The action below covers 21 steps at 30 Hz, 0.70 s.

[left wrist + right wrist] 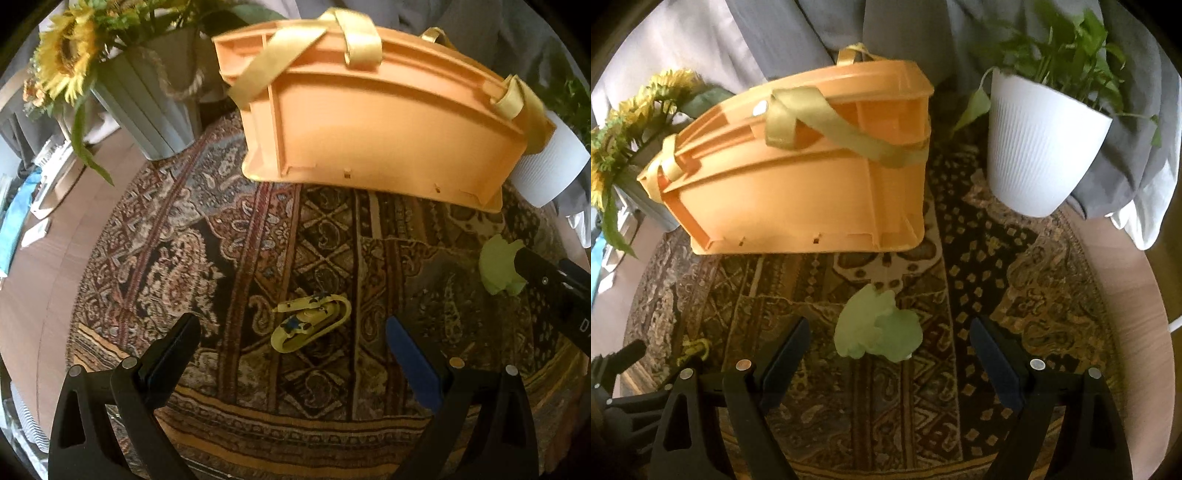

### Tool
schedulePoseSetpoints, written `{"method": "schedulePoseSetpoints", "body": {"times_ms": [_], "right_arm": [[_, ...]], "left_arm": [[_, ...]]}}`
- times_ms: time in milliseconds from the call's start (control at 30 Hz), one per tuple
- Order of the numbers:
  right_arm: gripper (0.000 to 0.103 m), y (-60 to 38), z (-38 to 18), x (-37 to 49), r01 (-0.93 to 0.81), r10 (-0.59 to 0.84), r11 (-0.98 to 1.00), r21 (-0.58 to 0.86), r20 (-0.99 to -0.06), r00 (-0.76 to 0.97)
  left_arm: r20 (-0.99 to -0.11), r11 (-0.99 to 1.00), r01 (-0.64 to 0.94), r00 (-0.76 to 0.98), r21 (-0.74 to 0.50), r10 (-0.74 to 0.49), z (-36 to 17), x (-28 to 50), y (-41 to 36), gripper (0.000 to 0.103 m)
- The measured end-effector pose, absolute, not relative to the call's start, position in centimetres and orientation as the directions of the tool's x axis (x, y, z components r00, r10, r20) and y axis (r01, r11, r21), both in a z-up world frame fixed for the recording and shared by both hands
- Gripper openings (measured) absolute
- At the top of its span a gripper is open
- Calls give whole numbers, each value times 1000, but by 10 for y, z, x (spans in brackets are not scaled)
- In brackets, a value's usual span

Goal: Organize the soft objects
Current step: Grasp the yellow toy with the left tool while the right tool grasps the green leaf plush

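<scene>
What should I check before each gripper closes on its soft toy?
1. Left gripper jaws open: ok.
2. Yellow toy lies between the left jaws: ok.
3. Right gripper jaws open: ok.
4. Green toy lies between the right jaws: ok.
5. Orange basket is near, behind both toys: ok.
6. Basket opening is free: cannot tell, only its outer wall shows.
</scene>
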State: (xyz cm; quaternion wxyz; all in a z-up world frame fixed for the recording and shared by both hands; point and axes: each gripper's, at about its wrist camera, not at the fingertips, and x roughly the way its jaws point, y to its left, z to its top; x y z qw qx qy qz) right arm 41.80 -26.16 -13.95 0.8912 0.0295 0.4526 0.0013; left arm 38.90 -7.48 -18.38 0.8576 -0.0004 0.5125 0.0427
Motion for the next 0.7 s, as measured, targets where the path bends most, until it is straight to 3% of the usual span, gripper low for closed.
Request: {"method": "schedulePoseSetpoints", "body": {"times_ms": [267,700], "right_arm": [[89,-256,-159,432,19,52,997,74,-840,540],[88,-252,-183,450,19,50,997,69,-863,502]], "left_arm": [[-904,994,-105,425,6,51,-203,403,-66,100],[-912,993,-121,409,-6,45,-219,415,-58,80]]}}
